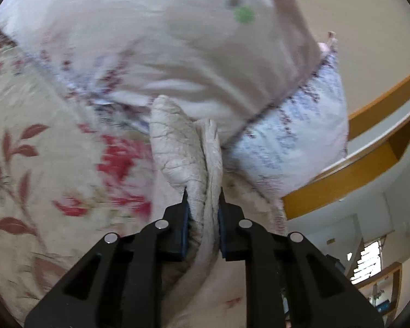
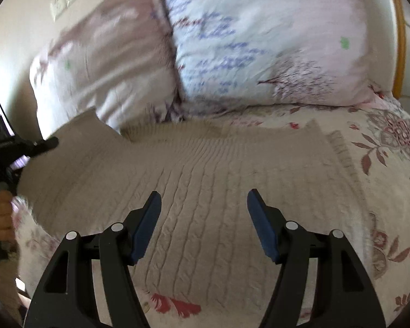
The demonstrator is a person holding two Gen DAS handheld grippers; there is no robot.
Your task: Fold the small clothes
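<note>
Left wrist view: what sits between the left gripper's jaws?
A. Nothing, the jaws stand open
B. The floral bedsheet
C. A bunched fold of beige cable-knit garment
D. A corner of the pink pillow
C: the left gripper pinches a bunched fold of the beige cable-knit garment, its jaws closed against the cloth on both sides.

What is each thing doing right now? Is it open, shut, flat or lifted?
Left gripper: shut on a bunched fold of the sweater.
Right gripper: open, holding nothing.
Sweater: spread on the bed, one edge pinched up.
Pillows: lying at the head of the bed.
</note>
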